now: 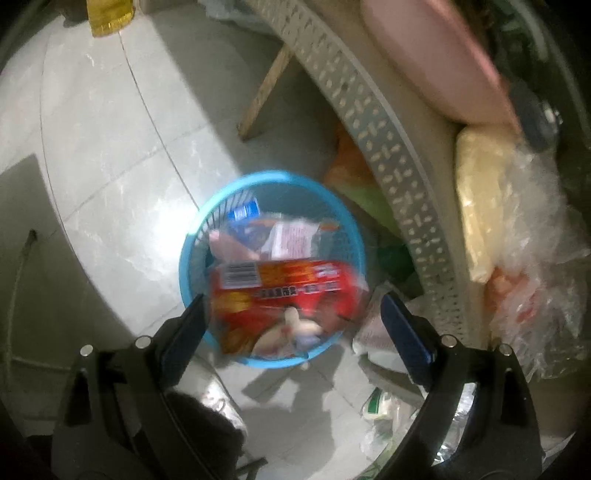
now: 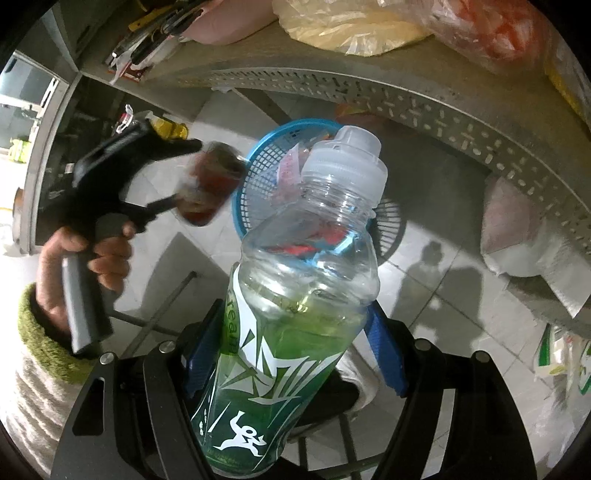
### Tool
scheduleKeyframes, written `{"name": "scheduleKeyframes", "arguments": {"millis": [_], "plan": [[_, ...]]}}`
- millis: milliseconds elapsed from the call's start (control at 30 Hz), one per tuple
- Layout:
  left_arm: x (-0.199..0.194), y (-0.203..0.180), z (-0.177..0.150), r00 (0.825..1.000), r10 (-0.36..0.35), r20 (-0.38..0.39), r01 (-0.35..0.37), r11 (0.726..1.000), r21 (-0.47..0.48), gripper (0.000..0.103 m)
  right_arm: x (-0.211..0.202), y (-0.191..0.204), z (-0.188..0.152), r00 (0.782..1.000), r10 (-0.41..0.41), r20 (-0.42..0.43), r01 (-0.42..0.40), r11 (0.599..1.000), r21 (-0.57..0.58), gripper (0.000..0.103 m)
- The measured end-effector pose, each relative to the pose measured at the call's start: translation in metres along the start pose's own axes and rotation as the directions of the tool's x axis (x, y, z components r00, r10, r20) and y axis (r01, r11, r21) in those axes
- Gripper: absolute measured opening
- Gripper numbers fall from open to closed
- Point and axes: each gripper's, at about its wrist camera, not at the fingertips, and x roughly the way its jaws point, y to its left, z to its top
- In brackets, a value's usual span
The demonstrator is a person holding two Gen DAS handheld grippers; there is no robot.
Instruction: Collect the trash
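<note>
A blue plastic basket [image 1: 192, 236] stands on the tiled floor beside the table and holds several wrappers. A blurred red snack wrapper [image 1: 280, 291] is between my left gripper's [image 1: 291, 306] spread jaws, over the basket; whether they touch it I cannot tell. In the right wrist view the left gripper [image 2: 207, 184] is left of the basket [image 2: 266, 155] with the red wrapper [image 2: 210, 184] at its tip. My right gripper [image 2: 295, 321] is shut on a clear bottle with a green label [image 2: 295, 314], its white cap [image 2: 354, 147] pointing toward the basket.
A grey perforated table edge [image 1: 388, 155] curves along the right, with a pink pouch [image 1: 436, 55] and plastic bags [image 1: 524, 236] on top. A wooden leg [image 1: 262, 92] and more bags [image 1: 376, 332] are under it. A yellow item [image 1: 110, 14] lies far off on the floor.
</note>
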Motion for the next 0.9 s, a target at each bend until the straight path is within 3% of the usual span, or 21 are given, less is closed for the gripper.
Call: {"name": "scheduleKeyframes", "arguments": {"millis": [300,500,733,900], "plan": [[-0.052,-0.010,-0.009,0.997,-0.048,0.068,0.043,0.996,0.074,0.089,0.010,0.012,0.002,0.998,-0.062,0.009,0.062,0.997,-0.046,0.072],[-0.118,-0.008,-0.040,0.989,-0.049,0.142,0.023,0.984,0.176,0.089,0.031,0.024,0.021,0.982,-0.186,0.023,0.188,0.972,-0.142,0.072],[-0.207,0.023,-0.096,0.959,-0.054,0.279,-0.002,0.980,0.197,0.089,0.087,0.055,0.062,0.930,-0.365,0.038,0.356,0.869,-0.343,0.072],[-0.245,0.050,-0.143,0.928,-0.013,0.372,-0.057,0.983,0.177,0.089,0.127,0.080,0.098,0.890,-0.438,0.129,0.449,0.786,-0.425,0.075]]}}
